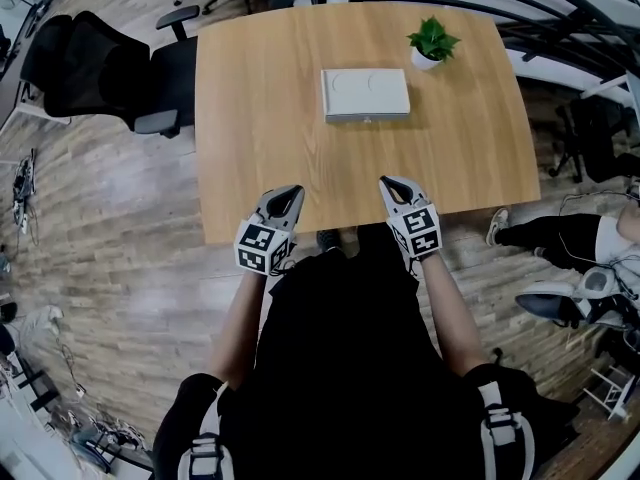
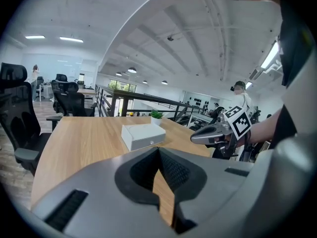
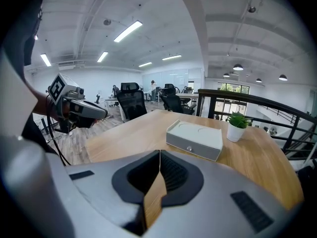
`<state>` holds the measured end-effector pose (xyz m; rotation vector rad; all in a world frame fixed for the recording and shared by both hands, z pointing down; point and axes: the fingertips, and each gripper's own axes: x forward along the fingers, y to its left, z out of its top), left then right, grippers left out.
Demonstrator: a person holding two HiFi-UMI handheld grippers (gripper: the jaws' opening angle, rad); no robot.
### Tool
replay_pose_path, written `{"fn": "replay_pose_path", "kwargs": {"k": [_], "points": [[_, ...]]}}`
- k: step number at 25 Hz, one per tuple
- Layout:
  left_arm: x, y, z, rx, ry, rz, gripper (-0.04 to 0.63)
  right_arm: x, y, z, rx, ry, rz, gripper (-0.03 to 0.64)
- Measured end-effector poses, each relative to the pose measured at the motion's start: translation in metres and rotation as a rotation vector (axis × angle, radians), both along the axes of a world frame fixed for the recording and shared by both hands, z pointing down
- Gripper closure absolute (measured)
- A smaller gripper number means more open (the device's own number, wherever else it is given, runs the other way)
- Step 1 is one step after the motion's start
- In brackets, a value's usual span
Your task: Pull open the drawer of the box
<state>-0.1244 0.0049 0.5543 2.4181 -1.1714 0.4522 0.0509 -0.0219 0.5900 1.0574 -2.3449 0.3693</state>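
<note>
- Head view: the white box (image 1: 365, 95) lies flat on the far middle of the wooden table (image 1: 260, 148). Its long axis runs left to right across the picture, and its drawer front faces the person at the near side. A potted plant (image 1: 433, 43) stands just past its far right corner. The left gripper (image 1: 290, 192) and the right gripper (image 1: 388, 182) hover over the table's near edge, well apart from the box, both pointing toward it.
- Left gripper view: the jaws meet at their tips, with nothing caught between them. The box sits ahead, slightly left, with its drawer flush in the body.
- Right gripper view: these jaws are likewise closed and empty. The box lies ahead to the right, its drawer front angled toward the camera. The small round knob (image 3: 188, 149) sits at the middle of that front.
</note>
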Motion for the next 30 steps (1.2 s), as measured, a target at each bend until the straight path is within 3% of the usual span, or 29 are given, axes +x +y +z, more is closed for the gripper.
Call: {"fn": "replay_pose_path", "kwargs": {"k": [30], "points": [[0.032,-0.053,0.006,-0.036,-0.027,-0.061,0.574,0.022,-0.078,0.038,-0.080,0.023,-0.095,0.592]]}}
